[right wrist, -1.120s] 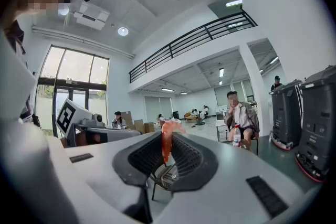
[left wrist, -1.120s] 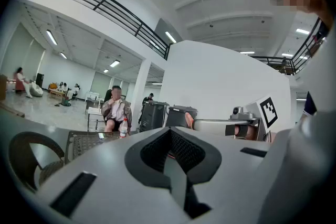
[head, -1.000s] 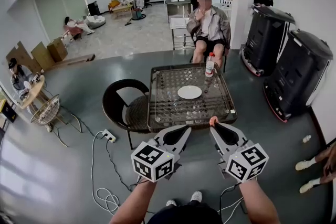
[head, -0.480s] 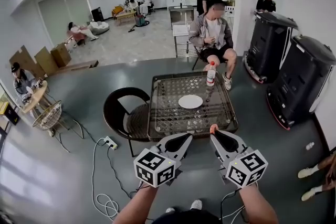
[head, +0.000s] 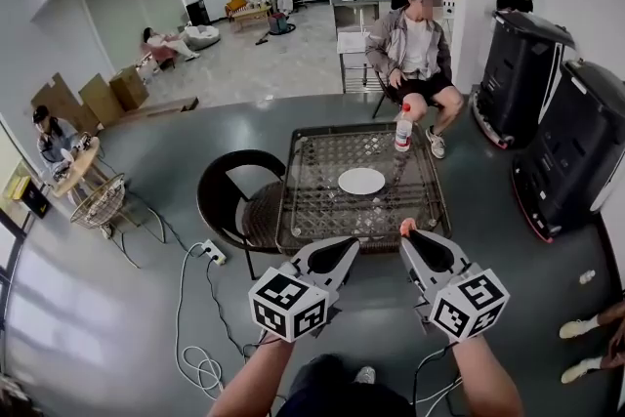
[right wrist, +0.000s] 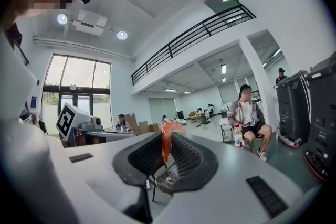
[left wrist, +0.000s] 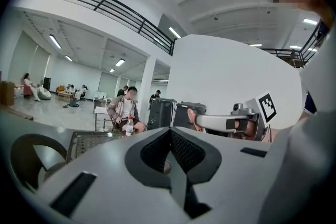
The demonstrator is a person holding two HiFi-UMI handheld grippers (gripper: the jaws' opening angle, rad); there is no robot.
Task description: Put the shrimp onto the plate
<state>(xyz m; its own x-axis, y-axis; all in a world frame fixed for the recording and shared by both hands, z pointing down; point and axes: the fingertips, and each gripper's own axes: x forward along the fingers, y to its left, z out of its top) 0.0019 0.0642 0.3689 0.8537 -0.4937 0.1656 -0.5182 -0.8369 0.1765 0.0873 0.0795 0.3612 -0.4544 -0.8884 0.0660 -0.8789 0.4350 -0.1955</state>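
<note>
An orange shrimp (right wrist: 167,139) is pinched between the jaws of my right gripper (right wrist: 167,157), its curled end sticking up past the tips. From the head view the shrimp (head: 407,228) pokes out at the tip of the right gripper (head: 411,235), just short of the near edge of the glass-topped table (head: 322,210). A white plate (head: 361,181) lies on that table, right of centre. My left gripper (head: 349,244) hovers beside the right one with its jaws shut and empty; in its own view the left gripper (left wrist: 170,136) shows nothing between the jaws.
A clear bottle with a red cap (head: 402,129) stands at the table's far right. A black wicker chair (head: 234,200) sits left of the table. A seated person (head: 417,49) is beyond it. Large black machines (head: 566,161) stand to the right; cables (head: 195,347) trail on the floor.
The whole scene has shifted slightly right and down in the head view as the head moved. Both grippers keep their pose in front of the table; the shrimp stays gripped.
</note>
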